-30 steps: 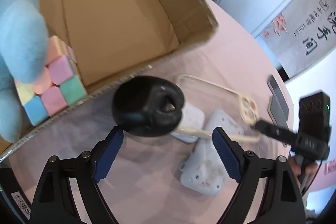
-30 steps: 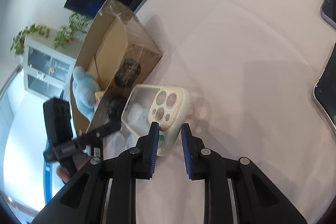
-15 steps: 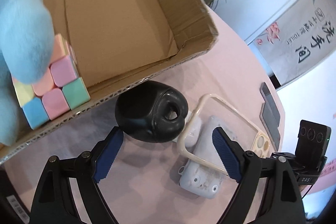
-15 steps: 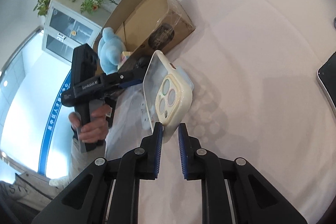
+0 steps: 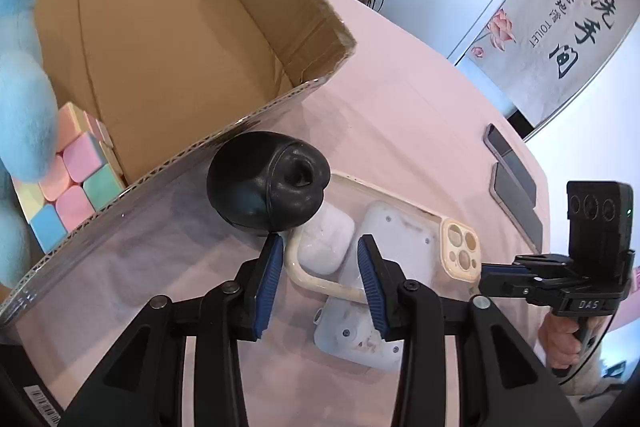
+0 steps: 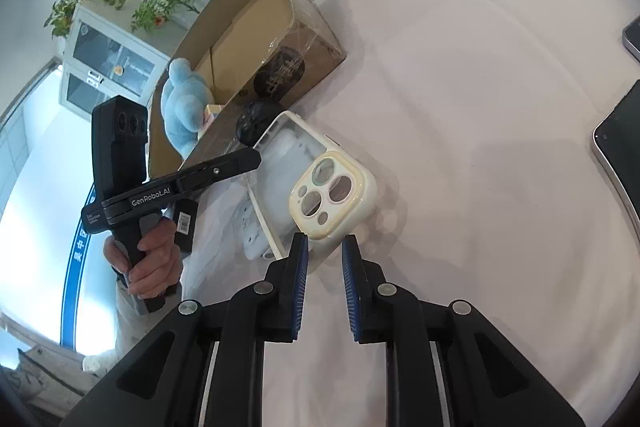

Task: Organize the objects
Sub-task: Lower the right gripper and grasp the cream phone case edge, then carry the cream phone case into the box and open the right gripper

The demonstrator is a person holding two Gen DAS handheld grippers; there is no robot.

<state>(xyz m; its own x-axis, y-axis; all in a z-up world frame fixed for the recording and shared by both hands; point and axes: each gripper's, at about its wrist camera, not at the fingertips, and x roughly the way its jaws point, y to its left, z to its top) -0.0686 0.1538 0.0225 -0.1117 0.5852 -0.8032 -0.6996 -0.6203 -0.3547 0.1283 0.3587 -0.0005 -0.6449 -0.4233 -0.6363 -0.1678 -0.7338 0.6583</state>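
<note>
The phone case lies on the pink cloth, draped over a white earbud case and a white adapter, just beside the cardboard box. Your right gripper sits at the case's camera-cutout corner with its jaws a little apart, one on each side of the edge; you cannot tell whether they touch it. Your left gripper has its jaws open, straddling the other end of the case and the earbud case under it. A black ball rests against the box wall, touching the phone case rim. Inside the box you have a pastel cube and a blue plush. Two phones lie well apart, on the far side of the cloth.
</note>
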